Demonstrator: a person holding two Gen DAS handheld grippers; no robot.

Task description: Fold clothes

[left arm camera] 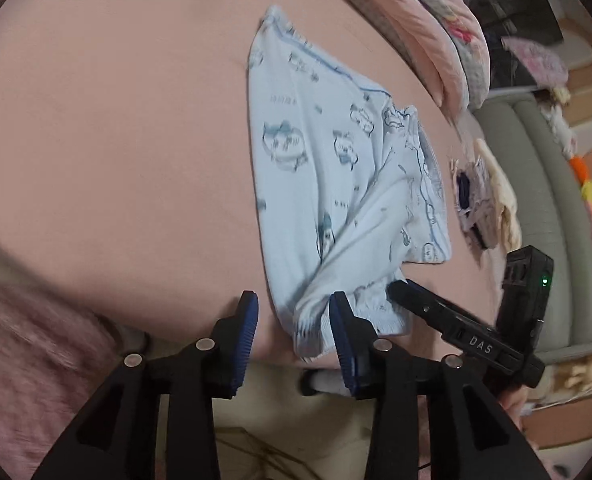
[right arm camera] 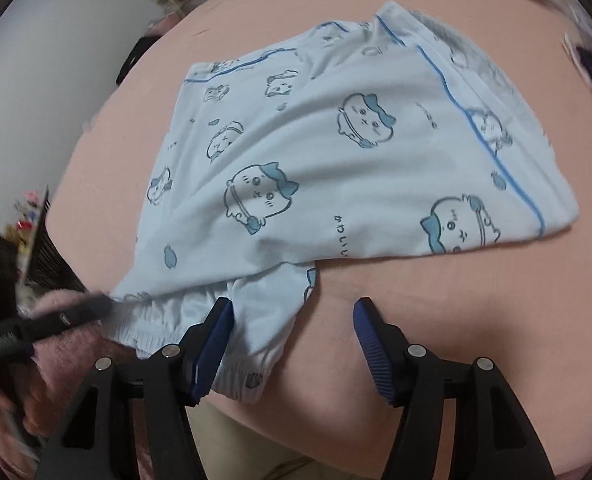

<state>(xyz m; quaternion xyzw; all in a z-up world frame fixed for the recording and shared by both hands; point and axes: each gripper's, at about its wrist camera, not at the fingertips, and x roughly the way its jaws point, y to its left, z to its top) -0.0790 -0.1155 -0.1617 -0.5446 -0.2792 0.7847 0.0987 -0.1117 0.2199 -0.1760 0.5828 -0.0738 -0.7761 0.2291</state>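
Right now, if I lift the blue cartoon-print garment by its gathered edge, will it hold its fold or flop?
Likely flop: the garment looks like thin, soft cloth, creased and draping over its own layers. It seems light, so it should lift easily. Pushed across the pink sheet, it would probably bunch rather than slide whole, since its gathered edge is already rumpled.

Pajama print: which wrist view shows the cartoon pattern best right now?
The right wrist view: the light blue pajama garment fills it, sharp and close. The left wrist view shows it smaller, narrower, its print fainter and partly creased.
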